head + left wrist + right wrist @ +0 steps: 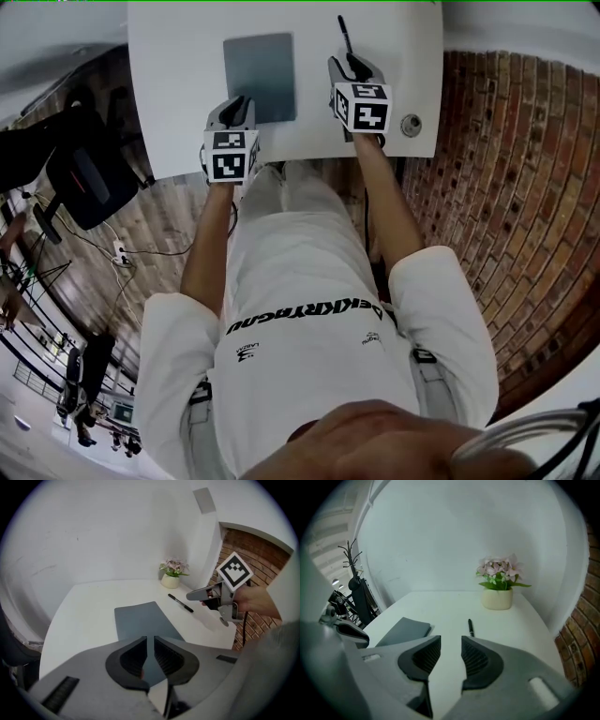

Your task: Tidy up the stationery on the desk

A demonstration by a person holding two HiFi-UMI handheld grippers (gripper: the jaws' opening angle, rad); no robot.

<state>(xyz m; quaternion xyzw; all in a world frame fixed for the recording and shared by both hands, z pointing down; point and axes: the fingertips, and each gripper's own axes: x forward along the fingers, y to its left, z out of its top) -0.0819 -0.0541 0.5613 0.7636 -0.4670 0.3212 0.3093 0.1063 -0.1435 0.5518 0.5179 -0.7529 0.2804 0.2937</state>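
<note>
A grey notebook [258,75] lies flat in the middle of the white desk [169,94]; it also shows as the notebook [143,620] and the notebook [403,631]. A black pen [344,37] lies to its right, toward the wall, seen too as the pen [180,603] and the pen [471,627]. My left gripper [240,101] hovers over the notebook's near edge, its jaws [150,641] all but together with nothing between them. My right gripper [354,66] is just short of the pen, pointing at it, its jaws [451,644] a little apart and empty.
A small pot of pink flowers [498,590] stands at the back of the desk by the wall, beyond the pen. A round grommet [411,125] sits near the desk's front right corner. A brick floor and a dark office chair [84,173] flank the desk.
</note>
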